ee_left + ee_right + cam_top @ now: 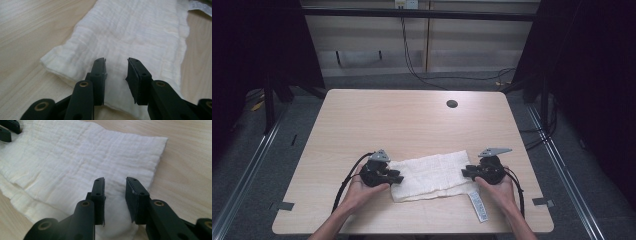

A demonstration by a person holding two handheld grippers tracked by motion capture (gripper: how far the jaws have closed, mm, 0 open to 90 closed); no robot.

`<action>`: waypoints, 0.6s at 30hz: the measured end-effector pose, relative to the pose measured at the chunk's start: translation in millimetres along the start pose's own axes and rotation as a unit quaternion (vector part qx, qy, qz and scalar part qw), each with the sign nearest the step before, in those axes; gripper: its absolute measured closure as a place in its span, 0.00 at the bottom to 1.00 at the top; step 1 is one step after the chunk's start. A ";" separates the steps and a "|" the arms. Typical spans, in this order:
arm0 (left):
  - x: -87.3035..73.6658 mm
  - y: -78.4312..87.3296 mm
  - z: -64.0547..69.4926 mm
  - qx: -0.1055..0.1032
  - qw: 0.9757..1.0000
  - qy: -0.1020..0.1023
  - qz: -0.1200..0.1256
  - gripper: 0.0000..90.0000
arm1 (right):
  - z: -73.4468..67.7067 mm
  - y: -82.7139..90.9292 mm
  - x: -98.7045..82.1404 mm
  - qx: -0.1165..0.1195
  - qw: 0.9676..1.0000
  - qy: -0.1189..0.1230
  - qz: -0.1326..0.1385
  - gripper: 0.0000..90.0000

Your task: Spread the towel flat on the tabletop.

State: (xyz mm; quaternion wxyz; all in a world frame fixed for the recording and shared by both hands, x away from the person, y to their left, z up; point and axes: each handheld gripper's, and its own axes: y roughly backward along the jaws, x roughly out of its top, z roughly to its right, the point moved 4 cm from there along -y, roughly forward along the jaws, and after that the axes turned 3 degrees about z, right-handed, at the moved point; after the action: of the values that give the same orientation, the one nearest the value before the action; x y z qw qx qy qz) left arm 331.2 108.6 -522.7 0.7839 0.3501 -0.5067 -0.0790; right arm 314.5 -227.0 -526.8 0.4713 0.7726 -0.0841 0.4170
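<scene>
Nearest us, our forearms come in over the front edge of the worktop. Our left gripper sits at the left end of the folded white cloth, and our right gripper at its right end, the two pointing toward each other. In the left gripper view the jaws stand apart just above the cloth's short edge, with nothing pinched between them. In the right gripper view the jaws are likewise apart over the other end of the cloth, gripping nothing. A white label trails from the cloth's front right corner. Farther off, a dark round hole marks the worktop.
</scene>
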 end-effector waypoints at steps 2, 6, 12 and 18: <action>3.2 5.5 -0.4 -0.001 1.000 0.004 0.007 0.76 | -2.9 4.3 1.6 0.007 1.000 -0.001 0.005 0.74; 13.4 20.0 -4.3 -0.001 0.999 0.012 0.030 0.80 | -22.0 17.0 6.6 0.022 0.999 0.017 0.017 0.68; 23.9 28.0 -19.1 0.018 0.999 0.010 0.031 0.78 | -55.5 19.8 10.8 0.054 0.997 0.048 0.011 0.74; 33.2 18.5 -35.5 0.028 0.998 0.024 0.043 0.76 | -97.5 2.6 22.1 0.094 0.992 0.084 0.007 0.78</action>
State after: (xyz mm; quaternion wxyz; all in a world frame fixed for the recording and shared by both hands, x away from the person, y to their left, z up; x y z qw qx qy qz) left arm 372.9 123.1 -495.0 0.7882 0.3517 -0.5045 -0.0227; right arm 272.1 -144.7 -488.8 0.3992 0.7751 -0.0099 0.4896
